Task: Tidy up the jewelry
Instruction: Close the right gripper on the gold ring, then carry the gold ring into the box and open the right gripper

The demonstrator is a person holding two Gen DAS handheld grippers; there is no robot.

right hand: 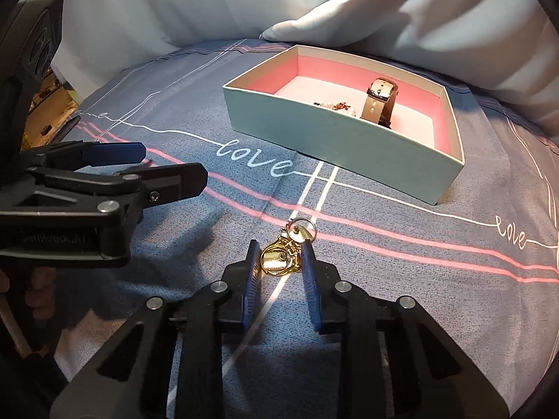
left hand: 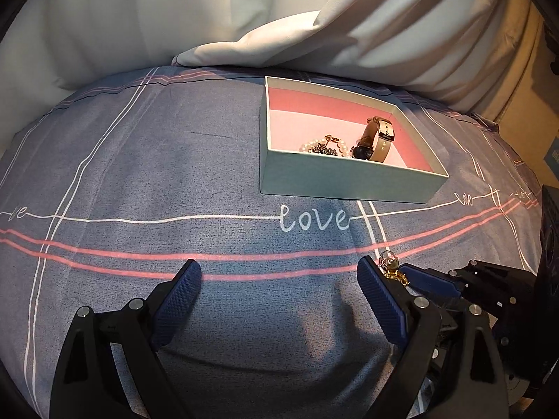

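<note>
A small gold pendant with a ring [right hand: 281, 256] lies on the blue-grey bedspread [right hand: 401, 272] in front of the box. My right gripper [right hand: 279, 262] has its blue pads pressed against both sides of the pendant. From the left wrist view the pendant [left hand: 389, 263] peeks out beside a right finger [left hand: 429, 279]. My left gripper [left hand: 279, 269] stands wide open over bare cloth, holding nothing, just left of the pendant [right hand: 171, 166]. The pale green box with pink lining [left hand: 349, 178] [right hand: 332, 139] holds a tan-strapped watch [left hand: 379, 139] [right hand: 379, 101] and a pearl bracelet [left hand: 323, 146] [right hand: 340, 106].
A white cloth [left hand: 279, 45] [right hand: 332, 24] drapes onto the far edge of the bed behind the box. The bedspread has white and pink lines and the word "love" [left hand: 314, 218]. A tan wall or cardboard [left hand: 520, 80] stands at the far right.
</note>
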